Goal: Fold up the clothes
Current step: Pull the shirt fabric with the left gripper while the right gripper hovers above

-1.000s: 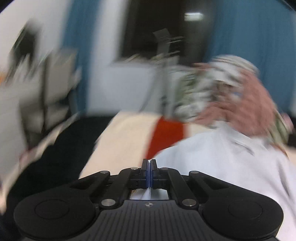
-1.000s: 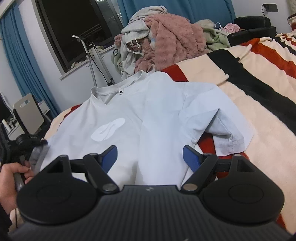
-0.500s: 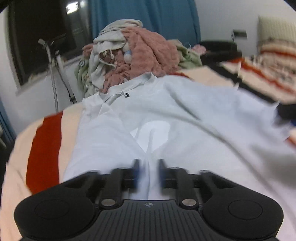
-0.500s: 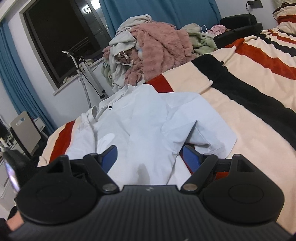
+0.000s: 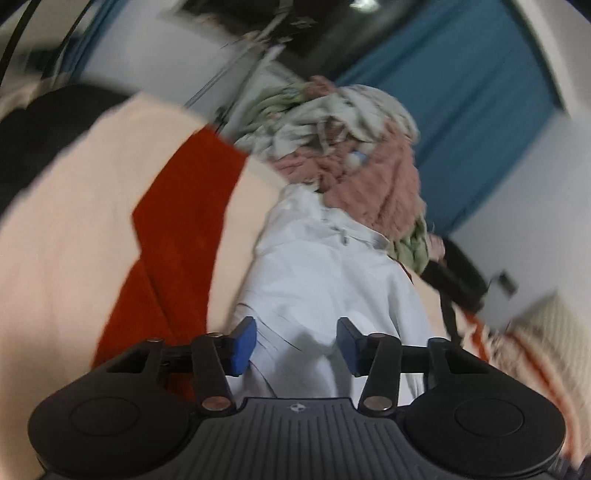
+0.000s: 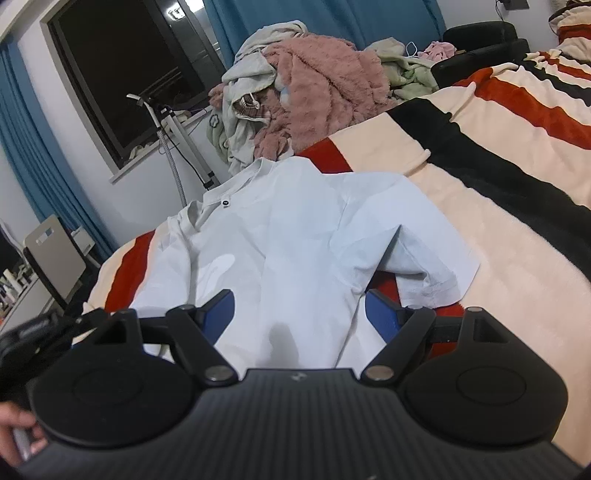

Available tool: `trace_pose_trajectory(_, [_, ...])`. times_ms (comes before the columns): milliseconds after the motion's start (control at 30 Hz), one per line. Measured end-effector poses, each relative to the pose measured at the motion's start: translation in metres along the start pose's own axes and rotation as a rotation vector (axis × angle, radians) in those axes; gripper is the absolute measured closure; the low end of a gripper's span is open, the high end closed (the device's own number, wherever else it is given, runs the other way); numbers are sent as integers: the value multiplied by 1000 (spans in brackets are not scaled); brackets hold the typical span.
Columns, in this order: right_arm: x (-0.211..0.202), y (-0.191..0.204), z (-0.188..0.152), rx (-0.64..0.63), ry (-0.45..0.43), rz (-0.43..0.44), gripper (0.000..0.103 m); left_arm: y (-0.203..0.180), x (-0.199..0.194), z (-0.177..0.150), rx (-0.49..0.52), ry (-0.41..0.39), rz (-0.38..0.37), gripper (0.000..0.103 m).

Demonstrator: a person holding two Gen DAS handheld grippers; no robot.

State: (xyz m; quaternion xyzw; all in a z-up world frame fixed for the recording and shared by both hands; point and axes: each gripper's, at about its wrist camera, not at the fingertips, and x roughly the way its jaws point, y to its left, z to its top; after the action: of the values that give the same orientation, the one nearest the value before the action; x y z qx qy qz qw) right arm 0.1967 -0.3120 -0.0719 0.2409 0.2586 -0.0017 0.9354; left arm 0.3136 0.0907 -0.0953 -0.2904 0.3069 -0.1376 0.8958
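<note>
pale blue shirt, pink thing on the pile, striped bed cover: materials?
Pale blue shirt: thin matte woven or knit fabric, probably cotton; it lies flat with soft creases. Pink garment: fluffy fleece or plush, shaggy nap. Striped bed cover: thick fuzzy fleece-like blanket, matte.

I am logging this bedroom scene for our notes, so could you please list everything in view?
Pale blue short-sleeved T-shirt: one, spread face up on the blanket, left side folded inward.
Striped fleece blanket: one, cream, red and black, covering the bed.
Heap of unfolded clothes: one, pink fluffy, grey and green pieces, beyond the shirt collar.
Blue curtains: beside the dark window.
Grey chair: one, left of the bed.
Black armchair: one, far right.
Left gripper: black, blue fingers open over the shirt.
Right gripper: black, blue fingers open above the hem.
Hand: one, lower left.
</note>
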Motion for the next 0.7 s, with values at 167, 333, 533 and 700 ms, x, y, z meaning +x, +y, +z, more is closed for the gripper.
trace_pose_trajectory(167, [4,0,-5,-10,19,-5,24,27,29,10,-122,-19,12,81])
trace_pose_trajectory(333, [8,2,-8,-40,23,-17,24,29,21,50,-75,-88,43,101])
trace_pose_trajectory(533, [11,13,-14,-96,22,-39,24,28,3,103,15,-193,97,101])
trace_pose_trajectory(700, [10,22,-12,-148,-16,-53,24,35,3,195,171,-334,365,102])
